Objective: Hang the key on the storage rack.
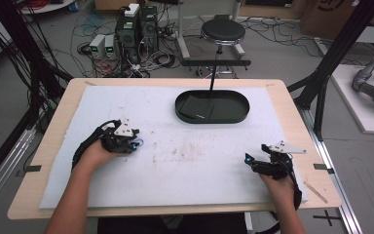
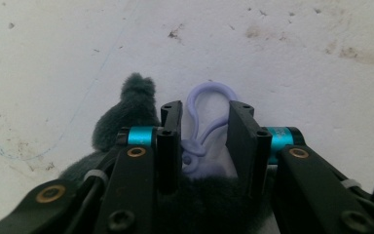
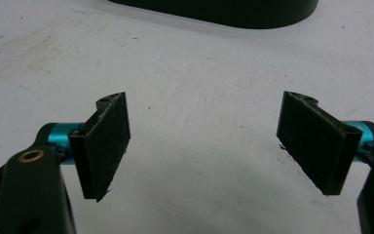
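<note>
We see the bench (image 1: 292,112) carrying a white mat (image 1: 199,161) that covers most of its top, marked with faint brown stains near the middle. A black oval tray (image 1: 233,116) sits on the mat toward the far edge, right of centre, with a flat dark square piece (image 1: 197,106) lying in its left half; we read no writing on either.

The left hand-held gripper (image 1: 137,144) rests on the mat near the left edge, roughly midway between the near and far edges. In the left gripper view its jaws stand narrow, closed in on a lilac plastic clip (image 2: 205,127) whose loop rises between them. The clip is attached to a dark grey furry toy (image 2: 126,114), which lies on the mat under and left of the jaws, with one tuft sticking out beyond them. From the high view the toy is hidden by the hand and only a small lilac speck shows.

The right hand-held gripper (image 3: 204,141) sits near the near right corner, jaws spread wide with bare mat between them, holding nothing. Its view catches the tray's rim (image 3: 233,17) at the top.
</note>
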Available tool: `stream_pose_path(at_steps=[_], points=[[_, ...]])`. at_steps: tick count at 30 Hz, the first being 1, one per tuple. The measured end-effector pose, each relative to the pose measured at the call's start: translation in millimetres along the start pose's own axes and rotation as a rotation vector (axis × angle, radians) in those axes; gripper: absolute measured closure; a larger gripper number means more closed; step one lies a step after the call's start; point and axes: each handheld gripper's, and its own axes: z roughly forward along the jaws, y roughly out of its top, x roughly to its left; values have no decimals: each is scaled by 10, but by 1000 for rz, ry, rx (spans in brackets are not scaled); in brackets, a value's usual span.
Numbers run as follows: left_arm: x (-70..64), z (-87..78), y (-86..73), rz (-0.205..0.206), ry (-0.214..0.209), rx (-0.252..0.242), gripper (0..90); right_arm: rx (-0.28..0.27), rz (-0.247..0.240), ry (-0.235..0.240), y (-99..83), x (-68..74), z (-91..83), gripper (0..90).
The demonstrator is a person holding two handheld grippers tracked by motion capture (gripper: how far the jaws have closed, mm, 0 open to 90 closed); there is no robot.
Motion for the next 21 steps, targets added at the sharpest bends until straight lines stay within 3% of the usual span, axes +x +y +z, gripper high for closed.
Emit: stream_pose_path(at_steps=[3,9,13,18,19,21], points=[[-4,6,2,13,19,10,777,-1,1,2,5,15,-2,202],[-22,-42,3,10,19,6,782,-7,2,-1,2,8,-12,202],[1,-145,-10,-29,4,-58,783,-7,3,0,0,2,-16,202],[27,-343,8,-80,5,-202,784,-3,0,1,8,7,3,202],[27,-343,8,-80,5,-202,784,-3,0,1,8,7,3,202],[24,-409,42,-109,15,-274,784,-5,-6,1,10,9,7,202]])
